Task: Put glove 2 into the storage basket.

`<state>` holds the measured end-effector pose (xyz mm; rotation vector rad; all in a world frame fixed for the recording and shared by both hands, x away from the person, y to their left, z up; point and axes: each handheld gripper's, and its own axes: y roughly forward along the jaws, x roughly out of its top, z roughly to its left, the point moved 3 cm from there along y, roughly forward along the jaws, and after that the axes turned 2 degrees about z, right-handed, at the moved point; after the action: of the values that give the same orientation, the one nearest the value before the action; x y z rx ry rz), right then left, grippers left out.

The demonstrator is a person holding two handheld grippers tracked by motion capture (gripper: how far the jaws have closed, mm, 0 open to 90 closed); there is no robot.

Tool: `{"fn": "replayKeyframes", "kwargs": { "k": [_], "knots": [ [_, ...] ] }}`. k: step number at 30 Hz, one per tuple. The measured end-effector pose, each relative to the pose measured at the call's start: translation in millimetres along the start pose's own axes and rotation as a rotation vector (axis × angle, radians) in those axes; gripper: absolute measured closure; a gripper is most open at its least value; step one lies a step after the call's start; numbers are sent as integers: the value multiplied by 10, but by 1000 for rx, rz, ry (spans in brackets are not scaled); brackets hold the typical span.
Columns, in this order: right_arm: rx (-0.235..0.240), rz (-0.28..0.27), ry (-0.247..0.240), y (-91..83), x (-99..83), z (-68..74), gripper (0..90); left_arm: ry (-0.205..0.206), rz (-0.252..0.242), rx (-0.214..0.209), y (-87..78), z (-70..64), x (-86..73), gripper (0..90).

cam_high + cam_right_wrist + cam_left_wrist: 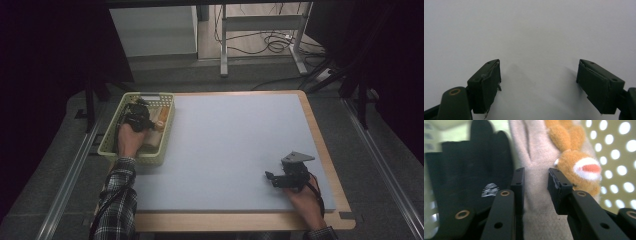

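The left tool (535, 191) is down inside the pale yellow plastic basket with round holes (619, 157). Its two black jaws stand a little apart, one on each side of a fold of soft beige cloth (536, 152). It looks ready to pinch the cloth so it can be lifted out. Just beside the cloth lies a fuzzy orange stuffed toy with a white and pink snout (580, 170), and on the other side a black glove (469, 177). From above, the basket (111, 142) sits at the left edge of the pale blue worktop (235, 145). The right tool (272, 179) rests far away on the bare worktop, jaws wide apart, holding nothing, probably waiting its turn.
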<state>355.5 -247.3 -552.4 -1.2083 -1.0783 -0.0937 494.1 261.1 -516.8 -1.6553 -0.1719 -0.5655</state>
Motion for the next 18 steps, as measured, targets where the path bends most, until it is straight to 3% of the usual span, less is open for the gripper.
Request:
{"fn": "replayKeyframes", "kwargs": {
  "k": [4,7,13,18],
  "knots": [
    [0,0,0,0,0,0,192,19,5,5,-5,-58,23,712],
    [0,0,0,0,0,0,192,2,-6,-15,-31,-8,5,680],
    [0,0,-1,0,0,0,192,12,-56,43,-90,59,-45,432],
    [0,0,-1,0,-1,1,192,16,-94,62,-169,79,-74,318]
  ]
}}
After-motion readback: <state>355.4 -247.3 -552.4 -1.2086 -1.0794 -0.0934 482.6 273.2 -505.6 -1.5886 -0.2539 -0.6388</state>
